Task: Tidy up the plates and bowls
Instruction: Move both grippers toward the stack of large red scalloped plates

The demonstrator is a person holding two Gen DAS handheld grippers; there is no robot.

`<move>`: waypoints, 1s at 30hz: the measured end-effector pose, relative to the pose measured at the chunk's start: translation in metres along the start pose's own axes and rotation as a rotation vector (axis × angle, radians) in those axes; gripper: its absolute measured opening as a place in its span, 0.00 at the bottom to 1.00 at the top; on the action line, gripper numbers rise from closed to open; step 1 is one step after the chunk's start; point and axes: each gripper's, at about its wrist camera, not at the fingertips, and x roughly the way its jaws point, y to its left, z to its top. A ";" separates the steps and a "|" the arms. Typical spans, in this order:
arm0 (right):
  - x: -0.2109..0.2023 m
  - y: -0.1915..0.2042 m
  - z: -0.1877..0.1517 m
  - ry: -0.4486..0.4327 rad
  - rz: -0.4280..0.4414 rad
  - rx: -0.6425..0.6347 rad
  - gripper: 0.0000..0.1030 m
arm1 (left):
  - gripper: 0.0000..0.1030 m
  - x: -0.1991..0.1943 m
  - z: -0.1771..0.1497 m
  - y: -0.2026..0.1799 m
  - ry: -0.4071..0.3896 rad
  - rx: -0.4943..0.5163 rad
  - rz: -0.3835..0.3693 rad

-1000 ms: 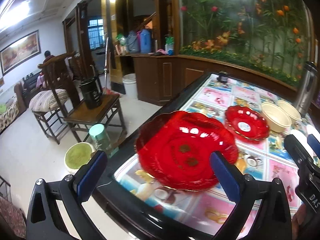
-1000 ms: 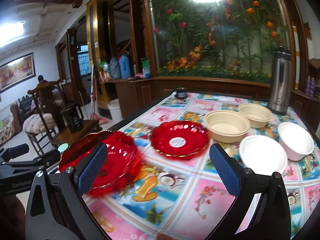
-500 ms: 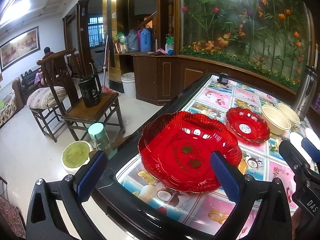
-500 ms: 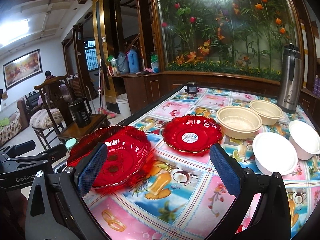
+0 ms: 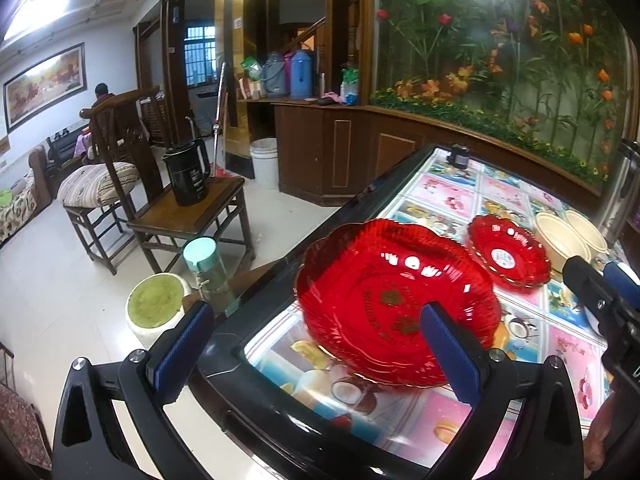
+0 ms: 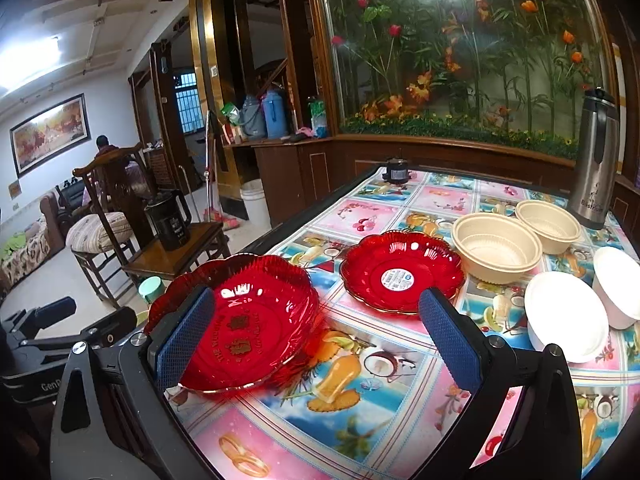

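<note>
Judging from the left wrist view, the left gripper (image 5: 316, 334) gapes empty before the large red plate (image 5: 394, 300), and from the right wrist view, the equally spread right gripper (image 6: 316, 332) likely must stack it onto the small red plate (image 6: 402, 270) just beyond it.

Between the textured blue rubbery fingers (image 6: 184, 336), a ribbed glossy translucent red plastic plate (image 6: 240, 320); beyond them, matt cream fluted bowls (image 6: 496, 246).
</note>
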 end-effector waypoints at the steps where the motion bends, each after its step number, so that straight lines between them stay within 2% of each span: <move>1: 0.002 0.001 0.001 0.007 0.002 0.000 1.00 | 1.00 0.001 0.000 0.001 0.002 -0.003 0.005; 10: 0.017 0.005 0.001 0.055 -0.005 0.019 1.00 | 0.99 0.005 -0.001 0.010 0.006 -0.018 0.022; 20: 0.043 -0.003 0.002 0.179 -0.004 0.066 0.98 | 1.00 0.028 0.006 0.028 0.062 -0.053 0.023; 25: 0.054 -0.003 0.000 0.196 -0.001 0.074 0.98 | 0.99 0.036 0.009 0.045 0.070 -0.100 0.063; 30: 0.061 0.000 -0.001 0.206 -0.002 0.067 0.98 | 0.99 0.041 0.009 0.045 0.074 -0.094 0.070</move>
